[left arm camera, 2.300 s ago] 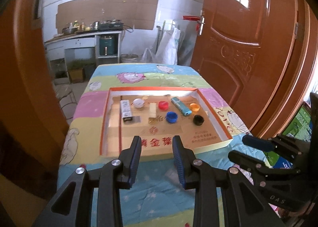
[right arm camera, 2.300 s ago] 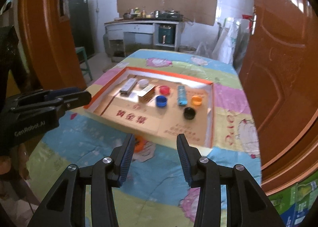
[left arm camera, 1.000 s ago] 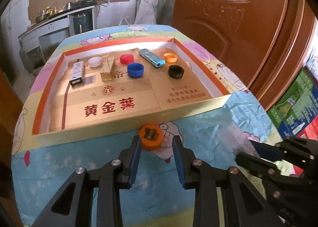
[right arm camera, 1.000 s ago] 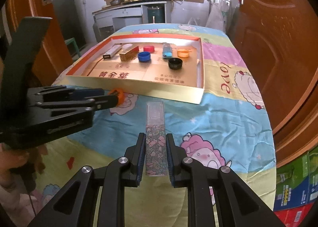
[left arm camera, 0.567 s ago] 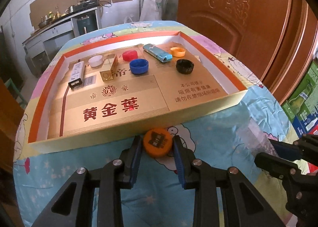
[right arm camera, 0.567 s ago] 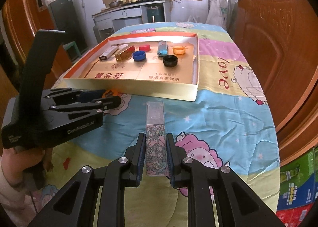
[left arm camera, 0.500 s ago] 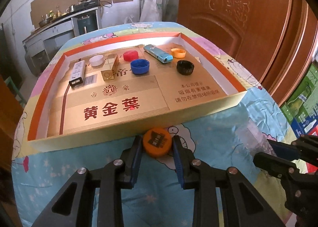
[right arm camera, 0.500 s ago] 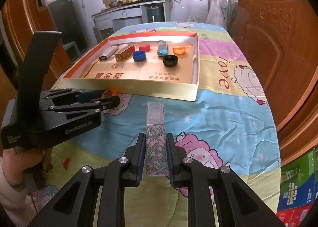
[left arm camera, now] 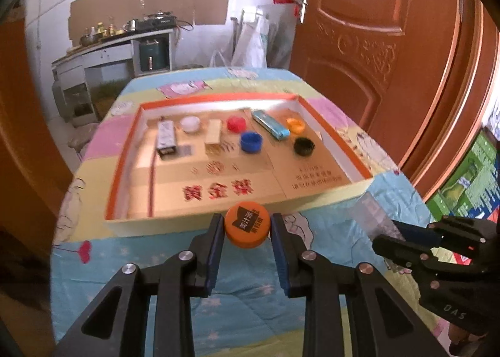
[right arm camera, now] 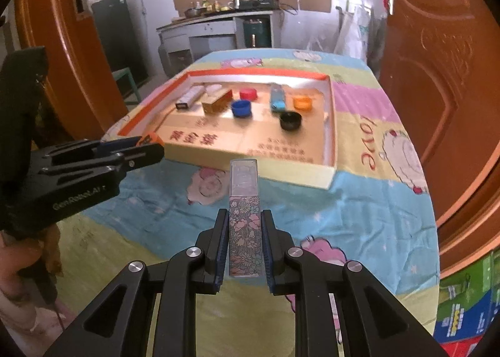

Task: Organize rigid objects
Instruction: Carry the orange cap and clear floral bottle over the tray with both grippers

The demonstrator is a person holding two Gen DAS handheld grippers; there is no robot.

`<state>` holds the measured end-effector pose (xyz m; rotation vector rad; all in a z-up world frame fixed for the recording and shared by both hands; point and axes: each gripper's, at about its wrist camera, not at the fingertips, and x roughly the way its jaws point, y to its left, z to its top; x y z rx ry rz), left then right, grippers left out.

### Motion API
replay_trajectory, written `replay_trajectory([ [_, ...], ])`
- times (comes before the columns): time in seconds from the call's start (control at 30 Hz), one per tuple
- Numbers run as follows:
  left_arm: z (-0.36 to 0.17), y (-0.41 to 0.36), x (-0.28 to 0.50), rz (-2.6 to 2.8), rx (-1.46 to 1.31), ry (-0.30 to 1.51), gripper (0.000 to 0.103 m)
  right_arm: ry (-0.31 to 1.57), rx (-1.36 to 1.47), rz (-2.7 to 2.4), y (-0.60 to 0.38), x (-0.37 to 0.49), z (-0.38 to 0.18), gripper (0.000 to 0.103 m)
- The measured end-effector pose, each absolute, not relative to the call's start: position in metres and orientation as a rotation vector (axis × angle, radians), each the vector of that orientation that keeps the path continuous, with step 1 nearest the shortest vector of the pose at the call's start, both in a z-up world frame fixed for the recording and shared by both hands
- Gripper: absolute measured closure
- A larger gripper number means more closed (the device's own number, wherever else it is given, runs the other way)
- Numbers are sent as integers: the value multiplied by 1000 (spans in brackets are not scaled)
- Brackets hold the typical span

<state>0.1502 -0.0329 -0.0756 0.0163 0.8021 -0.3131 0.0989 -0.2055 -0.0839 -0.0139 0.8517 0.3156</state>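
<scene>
Lifted off the tablecloth (left arm camera: 250, 300) since the earlier frame, the orange cap (left arm camera: 247, 225) is clamped between the left gripper (left arm camera: 247, 233) pads, level with the tray (left arm camera: 237, 222) near wall. Right gripper (right arm camera: 243, 240) is clamped on the floral lighter (right arm camera: 244, 219), held above the cloth short of the tray.

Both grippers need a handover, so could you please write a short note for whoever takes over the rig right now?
Left gripper: shut on the orange cap, held in front of the tray's near wall.
Right gripper: shut on the floral lighter, also short of the tray.
Done: in the tray lie two small boxes, the blue lighter and white, red, blue, orange and black caps.
Left: set the orange cap and floral lighter in the tray.
</scene>
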Motion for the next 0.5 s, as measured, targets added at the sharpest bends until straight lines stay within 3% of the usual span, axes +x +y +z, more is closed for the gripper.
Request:
replay_trajectory([
  [0.5,-57,9,166,-247,-67,747,72,806,-48,378,-160,138,-54,83],
])
